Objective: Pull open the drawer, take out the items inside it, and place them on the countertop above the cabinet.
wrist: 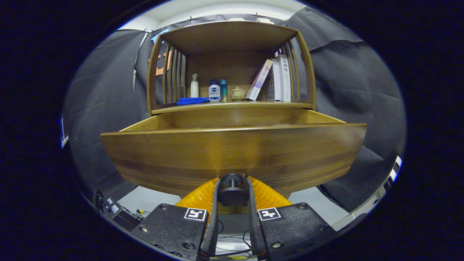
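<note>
Drawer [232, 152] stood pulled well out below the desk [232, 105], the gripper [232, 188] pinching its knob [232, 180]; opening looked done (contents hidden behind the front), and taking items out remained.

1. So there's just one camera here, a fisheye riding on the tool [232, 188], looking forward along its two fingers [212, 217].
2. It sits low, below the drawer's top rim, right up against the front panel of the pulled-out drawer [232, 152], facing the cabinet [230, 36] pretty much square-on.
3. The knob [232, 180] is pinched between both fingers, centred under the drawer front.
4. From this height you look slightly up past the drawer's far wall into the shelf above, whose front edge [232, 106] runs level across. The drawer's inside floor is hidden.
</note>
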`<state>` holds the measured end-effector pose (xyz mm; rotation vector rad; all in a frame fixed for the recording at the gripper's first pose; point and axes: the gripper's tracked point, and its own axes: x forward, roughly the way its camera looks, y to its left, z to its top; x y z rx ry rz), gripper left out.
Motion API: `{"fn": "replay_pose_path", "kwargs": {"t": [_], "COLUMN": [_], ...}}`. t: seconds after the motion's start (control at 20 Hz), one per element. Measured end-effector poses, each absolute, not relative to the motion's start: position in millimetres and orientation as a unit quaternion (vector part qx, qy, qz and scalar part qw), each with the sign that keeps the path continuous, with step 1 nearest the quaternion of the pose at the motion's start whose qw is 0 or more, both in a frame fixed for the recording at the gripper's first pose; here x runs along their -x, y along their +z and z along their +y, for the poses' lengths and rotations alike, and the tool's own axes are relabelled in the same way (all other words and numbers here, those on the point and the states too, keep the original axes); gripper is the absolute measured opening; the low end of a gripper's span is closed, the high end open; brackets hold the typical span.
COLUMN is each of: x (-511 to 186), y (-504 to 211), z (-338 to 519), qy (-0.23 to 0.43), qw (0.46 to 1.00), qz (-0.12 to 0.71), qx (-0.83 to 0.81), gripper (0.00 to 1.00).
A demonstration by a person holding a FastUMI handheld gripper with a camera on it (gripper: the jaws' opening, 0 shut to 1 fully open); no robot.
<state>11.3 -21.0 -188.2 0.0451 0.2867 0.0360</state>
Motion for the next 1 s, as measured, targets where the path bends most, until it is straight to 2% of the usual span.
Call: {"fn": "replay_pose_path", "kwargs": {"t": [0.25, 0.35, 0.65, 1.0], "x": [-10, -6, 25, 23], "y": [-191, -184, -139, -41], "z": [-22, -25, -43, -59], "qy": [0.020, 0.024, 0.028, 0.028], "qw": [0.987, 0.987, 0.991, 0.994], "qz": [0.159, 0.157, 0.130, 0.103], "qx": [0.004, 0.013, 0.009, -0.032], "gripper": [0.39, 0.48, 1.00, 1.00]}}
